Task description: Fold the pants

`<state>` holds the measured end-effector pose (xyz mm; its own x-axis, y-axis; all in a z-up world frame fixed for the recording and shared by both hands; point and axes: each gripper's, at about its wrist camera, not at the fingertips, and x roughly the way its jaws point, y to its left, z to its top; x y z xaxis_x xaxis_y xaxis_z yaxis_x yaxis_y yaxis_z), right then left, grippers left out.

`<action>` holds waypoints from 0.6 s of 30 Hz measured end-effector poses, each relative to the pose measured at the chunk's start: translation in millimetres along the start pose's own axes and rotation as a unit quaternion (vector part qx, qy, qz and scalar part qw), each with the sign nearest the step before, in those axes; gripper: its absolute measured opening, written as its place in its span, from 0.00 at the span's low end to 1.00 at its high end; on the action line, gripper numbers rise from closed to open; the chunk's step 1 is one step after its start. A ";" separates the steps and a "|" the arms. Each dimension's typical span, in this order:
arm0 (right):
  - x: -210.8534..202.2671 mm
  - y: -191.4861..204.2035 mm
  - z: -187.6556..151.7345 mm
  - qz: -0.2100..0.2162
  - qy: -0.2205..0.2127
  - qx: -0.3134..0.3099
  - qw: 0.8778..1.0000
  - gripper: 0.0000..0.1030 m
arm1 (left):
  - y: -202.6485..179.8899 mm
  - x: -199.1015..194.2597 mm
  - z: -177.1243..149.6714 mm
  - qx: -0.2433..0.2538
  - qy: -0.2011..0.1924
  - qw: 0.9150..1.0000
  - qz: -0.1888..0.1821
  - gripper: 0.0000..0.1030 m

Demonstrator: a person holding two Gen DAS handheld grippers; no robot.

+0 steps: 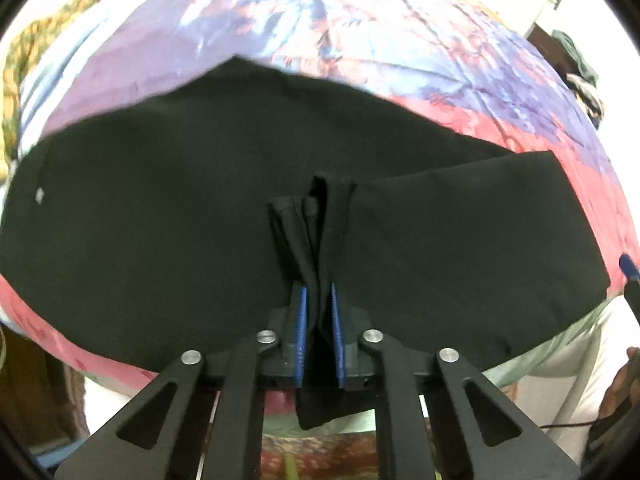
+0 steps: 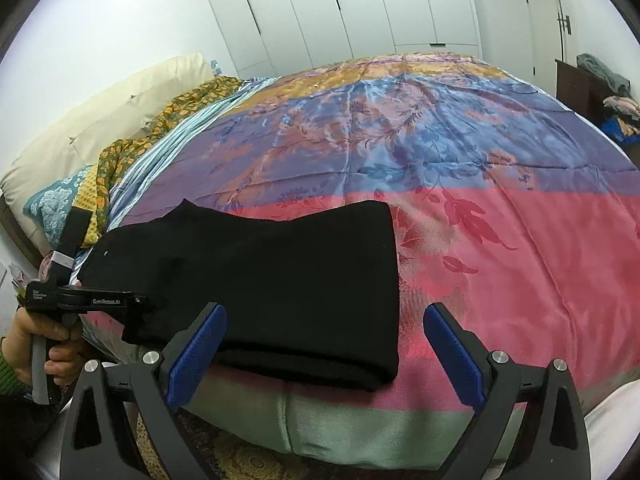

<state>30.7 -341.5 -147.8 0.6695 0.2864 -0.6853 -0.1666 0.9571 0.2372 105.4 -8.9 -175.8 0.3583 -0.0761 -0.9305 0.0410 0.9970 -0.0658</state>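
Soft, even room light is falling across the bed (image 2: 480, 208), leaving hardly any shadows. The white cupboards (image 2: 360, 4) are glaring, nearly washed out. The black pants (image 2: 280, 272) are swallowing their own detail. Both fisheye views are bulging, with dark corners; the left view is smearing with slight blur.

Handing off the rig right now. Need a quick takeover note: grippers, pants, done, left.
Left gripper: shut on a bunched fold of the black pants, near the bed's front edge.
Right gripper: open, empty, hovering over the front edge of the pants, pads not touching the cloth.
Pants: lying on the floral bedspread, already folded into a short, thick stack; one end is squared off.
Done: at least one fold, judging by the layers.
Left: probably lay down the pinched part, release, and smooth or make a final fold. How many layers there are I cannot tell.
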 end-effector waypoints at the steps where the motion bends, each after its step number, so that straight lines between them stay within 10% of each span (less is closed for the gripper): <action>1: -0.6 -0.1 -0.1 -0.001 -0.001 0.001 1.000 0.95 | -2.4 -6.8 0.1 0.010 -0.012 1.000 0.004 0.07; 12: -7.6 -9.4 1.9 -0.011 -0.017 0.020 1.000 0.95 | -1.3 -52.6 51.6 0.054 -0.123 0.991 0.021 0.07; 18: -2.8 -14.2 2.0 -0.013 -0.007 0.029 0.999 0.95 | 34.8 30.6 41.7 0.047 -0.020 0.998 0.036 0.20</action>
<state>32.6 -356.0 -147.9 0.6832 0.2611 -0.6820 -0.1072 0.9597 0.2599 156.7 22.8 -191.5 0.4008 -0.0072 -0.9161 0.0997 0.9944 0.0358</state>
